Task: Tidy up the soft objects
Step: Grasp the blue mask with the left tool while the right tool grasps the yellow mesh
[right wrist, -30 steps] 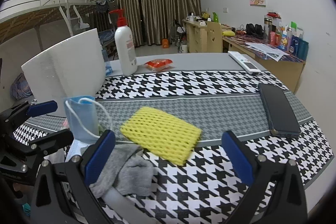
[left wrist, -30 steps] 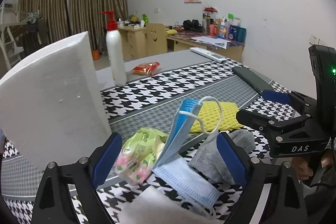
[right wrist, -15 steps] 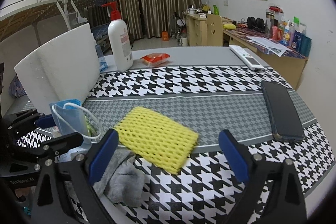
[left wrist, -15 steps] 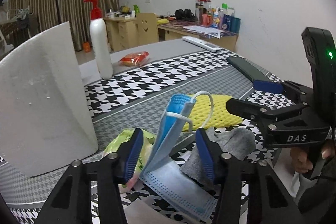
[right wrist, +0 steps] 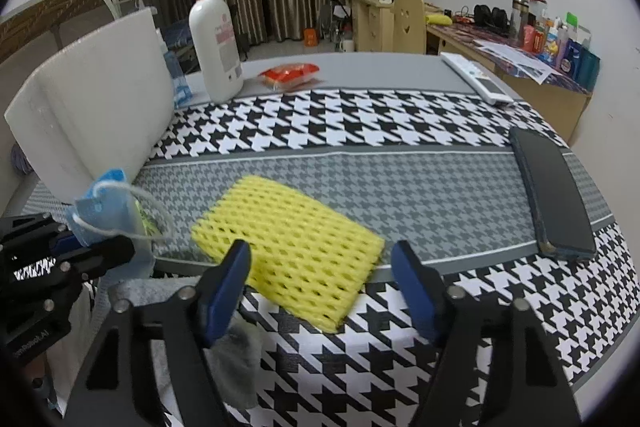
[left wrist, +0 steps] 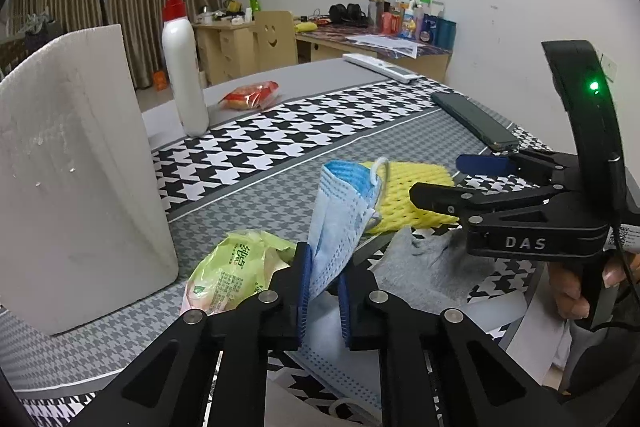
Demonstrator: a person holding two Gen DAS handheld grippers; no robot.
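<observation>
My left gripper [left wrist: 323,291] is shut on a blue face mask [left wrist: 340,211] that stands up between its pads; the mask also shows in the right wrist view [right wrist: 106,211]. A green wipes packet [left wrist: 232,271] lies just left of it and a grey sock [left wrist: 432,263] just right. A yellow foam net [right wrist: 292,247] lies flat on the houndstooth cloth. My right gripper [right wrist: 324,291] is open, its fingers on either side of the net's near edge; it also shows in the left wrist view [left wrist: 460,179].
A white foam board [left wrist: 76,171] stands at the left. A white pump bottle [right wrist: 216,47], a red snack packet [right wrist: 288,75], a white remote [right wrist: 476,83] and a dark phone [right wrist: 552,195] lie farther back and right. The table's front edge is close.
My left gripper has closed from wide open onto the blue mask. My right gripper has narrowed and moved forward over the yellow net.
</observation>
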